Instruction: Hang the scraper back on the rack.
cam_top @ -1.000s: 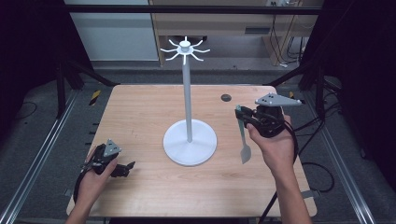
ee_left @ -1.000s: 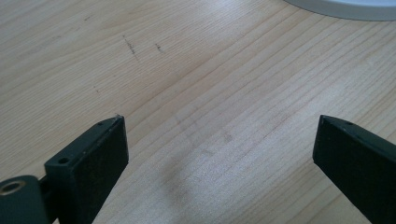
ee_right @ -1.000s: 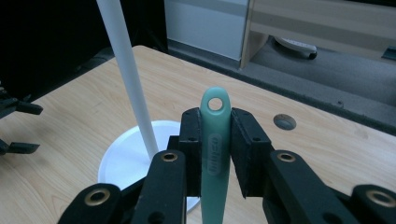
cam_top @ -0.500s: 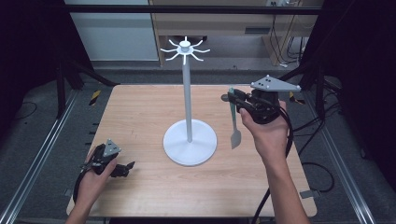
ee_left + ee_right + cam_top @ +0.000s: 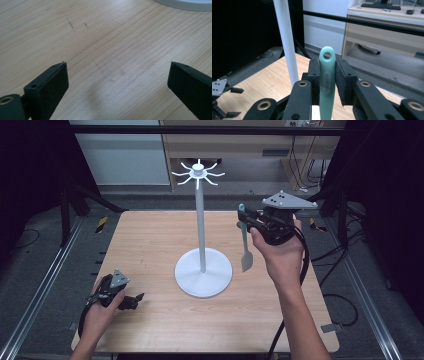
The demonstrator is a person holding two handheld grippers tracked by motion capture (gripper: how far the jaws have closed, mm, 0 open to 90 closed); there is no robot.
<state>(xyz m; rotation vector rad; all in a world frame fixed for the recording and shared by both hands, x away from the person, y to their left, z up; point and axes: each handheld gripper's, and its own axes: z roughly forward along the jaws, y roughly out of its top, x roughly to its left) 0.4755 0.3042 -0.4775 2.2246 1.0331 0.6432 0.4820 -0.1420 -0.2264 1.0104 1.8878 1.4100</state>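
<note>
Spatula (image 5: 244,236), a slim mint-green utensil, hangs right of centre in the high view, pinched near the top of its handle by the right gripper (image 5: 248,221), whose black pads (image 5: 315,75) press on both sides just below the hanging hole. Its long axis runs almost straight up and down: the holed end points up, the flat blade points down and hangs clear above the table (image 5: 150,245). In the right gripper view the handle (image 5: 327,82) rises between the jaws at the middle of the frame, with the white pole (image 5: 285,37) of the stand just to its left. The left gripper (image 5: 131,301) sits at the lower left of the high view, its jaws spread wide with nothing between them, low over the bare wood (image 5: 105,50). A white stand (image 5: 203,275) with a round base and a crown of hooks stands at the table's centre. Beyond the light wooden table lie grey floor, dark frame rails, cables and a pale desk.
</note>
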